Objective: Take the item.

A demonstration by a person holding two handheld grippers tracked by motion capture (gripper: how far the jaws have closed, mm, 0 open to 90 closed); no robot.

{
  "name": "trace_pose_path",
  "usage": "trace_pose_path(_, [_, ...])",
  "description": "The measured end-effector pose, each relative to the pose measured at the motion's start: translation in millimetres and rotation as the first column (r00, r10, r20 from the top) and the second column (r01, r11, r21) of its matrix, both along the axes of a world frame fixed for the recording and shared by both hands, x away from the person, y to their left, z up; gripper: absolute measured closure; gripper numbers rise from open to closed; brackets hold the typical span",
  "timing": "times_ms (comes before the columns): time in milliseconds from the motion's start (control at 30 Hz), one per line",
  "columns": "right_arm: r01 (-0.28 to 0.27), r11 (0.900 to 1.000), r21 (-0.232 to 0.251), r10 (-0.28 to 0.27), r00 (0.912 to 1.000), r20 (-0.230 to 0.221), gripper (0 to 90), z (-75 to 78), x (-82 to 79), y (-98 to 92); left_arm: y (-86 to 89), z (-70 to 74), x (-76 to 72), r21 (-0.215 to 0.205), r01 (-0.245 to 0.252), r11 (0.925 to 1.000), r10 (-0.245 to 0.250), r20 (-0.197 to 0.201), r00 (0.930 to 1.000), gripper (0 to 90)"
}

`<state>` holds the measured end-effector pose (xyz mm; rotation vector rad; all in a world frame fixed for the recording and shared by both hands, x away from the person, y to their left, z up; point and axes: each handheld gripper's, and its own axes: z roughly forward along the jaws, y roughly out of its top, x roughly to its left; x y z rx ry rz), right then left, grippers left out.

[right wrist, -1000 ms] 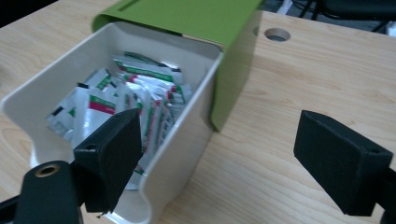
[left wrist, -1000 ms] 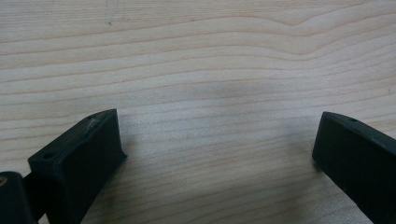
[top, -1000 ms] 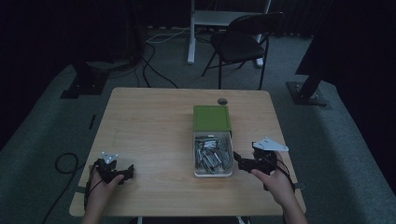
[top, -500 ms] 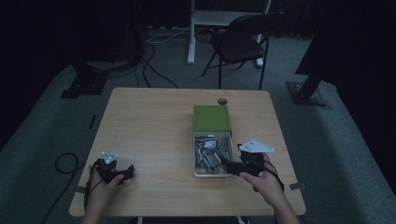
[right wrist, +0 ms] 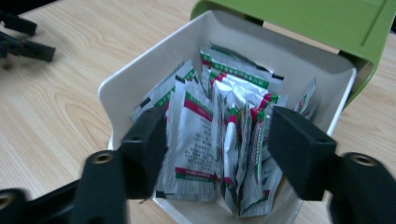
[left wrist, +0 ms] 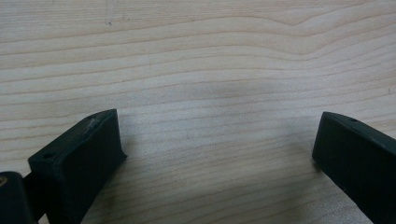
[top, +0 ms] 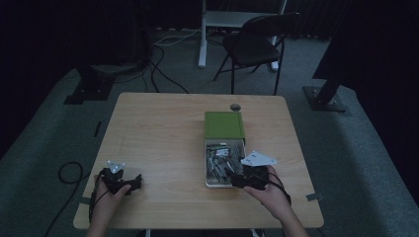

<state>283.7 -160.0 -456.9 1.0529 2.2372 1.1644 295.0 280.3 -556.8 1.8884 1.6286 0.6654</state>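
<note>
Right hand-held gripper (top: 236, 180) at the box (top: 210, 163) of packets (top: 221, 160); left hand-held gripper (top: 134, 181) idle.
High view: box right of centre on the tabletop (top: 158, 133), green lid (top: 224, 124) behind. Left gripper view: jaws wide apart, empty, over bare wood. Right gripper view: jaws half open, just been closing, straddling upright packets (right wrist: 219, 140); contact cannot be told.

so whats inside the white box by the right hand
The white box holds silver sachets with red and green bands, standing packed on edge. The right tongs straddle several of them, jaws apart. The sachets cover the box floor, so anything under them is hidden.
</note>
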Motion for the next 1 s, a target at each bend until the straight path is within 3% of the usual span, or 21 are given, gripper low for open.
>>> trace_pose_path(300, [-0.036, 0.999, -0.009, 0.036, 0.9992, -0.019, 53.9, -10.1, -3.0, 10.8, 0.0, 0.0, 0.0, 0.0, 0.0, 1.0, 0.0, 0.0, 1.0, 2.1])
trace_pose_path(433, [-0.086, 0.996, 0.001, 0.086, 0.9957, -0.036, 57.4, -15.6, -1.2, 14.3, 0.0, 0.0, 0.0, 0.0, 0.0, 1.0, 0.0, 0.0, 1.0, 2.1])
trace_pose_path(767, [-0.042, 0.997, -0.065, 0.04, 0.9987, -0.032, 71.6, -29.1, 2.1, 21.7, 0.0, 0.0, 0.0, 0.0, 0.0, 1.0, 0.0, 0.0, 1.0, 2.1])
trace_pose_path(900, [-0.032, 0.994, -0.1, 0.028, 0.9987, -0.042, 72.0, -34.9, 3.7, 24.6, 0.0, 0.0, 0.0, 0.0, 0.0, 1.0, 0.0, 0.0, 1.0, 2.1])
trace_pose_path(1000, [-0.021, 0.995, -0.097, 0.016, 0.9987, -0.048, 73.1, -36.6, 4.3, 25.8, 0.1, 0.0, 0.0, 0.0, 0.0, 1.0, 0.0, 0.0, 1.0, 2.1])
